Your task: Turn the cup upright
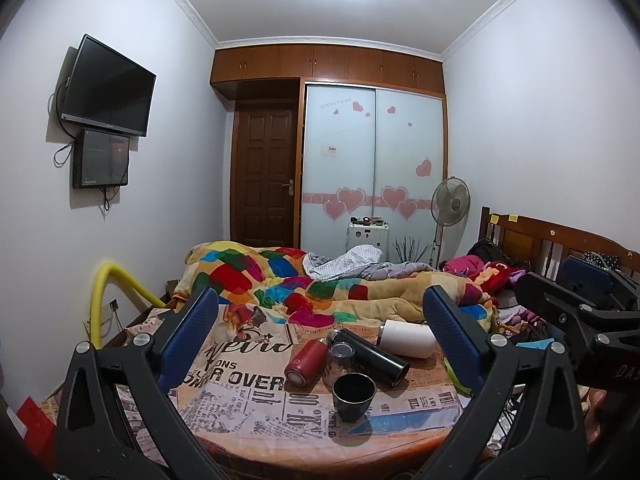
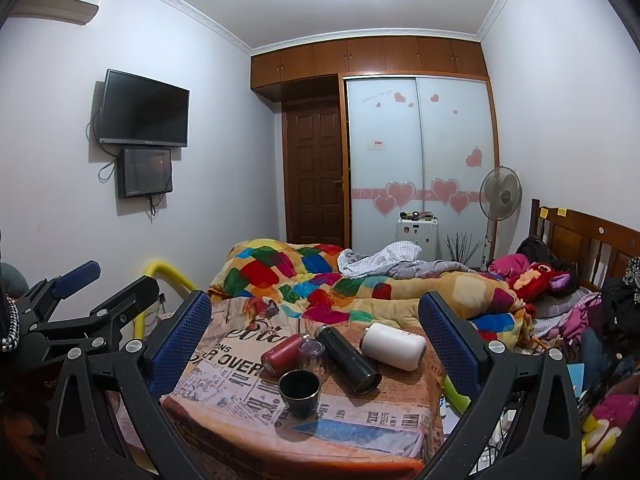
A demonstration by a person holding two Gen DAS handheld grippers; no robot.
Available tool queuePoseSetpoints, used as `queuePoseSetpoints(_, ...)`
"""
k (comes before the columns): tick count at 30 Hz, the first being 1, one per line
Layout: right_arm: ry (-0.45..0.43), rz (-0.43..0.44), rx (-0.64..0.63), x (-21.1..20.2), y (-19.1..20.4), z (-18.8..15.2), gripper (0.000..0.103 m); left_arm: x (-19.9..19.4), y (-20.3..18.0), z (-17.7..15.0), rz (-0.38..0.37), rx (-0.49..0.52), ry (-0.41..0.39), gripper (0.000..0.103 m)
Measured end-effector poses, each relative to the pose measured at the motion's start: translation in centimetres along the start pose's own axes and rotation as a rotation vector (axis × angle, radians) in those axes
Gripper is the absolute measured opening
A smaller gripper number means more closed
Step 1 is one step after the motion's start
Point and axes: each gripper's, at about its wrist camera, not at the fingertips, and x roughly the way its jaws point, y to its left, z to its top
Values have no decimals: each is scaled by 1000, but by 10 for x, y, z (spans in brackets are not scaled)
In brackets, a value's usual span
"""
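Observation:
A small dark cup [image 1: 353,396] stands upright, mouth up, near the front of a newspaper-print cloth [image 1: 248,412]; it also shows in the right wrist view [image 2: 299,393]. Behind it lie a red bottle [image 1: 303,364], a black flask [image 1: 370,354] and a white bottle [image 1: 408,338] on their sides, with a clear glass [image 1: 341,354] between them. My left gripper [image 1: 320,344] is open and empty, held back from the cup. My right gripper [image 2: 316,340] is open and empty too. The right gripper shows at the left wrist view's right edge [image 1: 576,312].
The cloth-covered surface stands in front of a bed heaped with a colourful quilt [image 1: 300,280] and clothes [image 2: 568,304]. A yellow rail [image 1: 108,284] stands at the left. A wardrobe, a door, a fan and a wall TV are behind.

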Motion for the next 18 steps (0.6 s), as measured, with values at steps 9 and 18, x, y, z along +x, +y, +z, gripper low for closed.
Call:
queuePoseSetpoints(9, 1, 1, 1, -1, -1, 1, 103, 0, 1, -1, -3, -3, 5, 103)
queuePoseSetpoints(18, 4, 1, -1, 0, -1, 0, 103, 1, 3, -2, -14, -11, 14, 103)
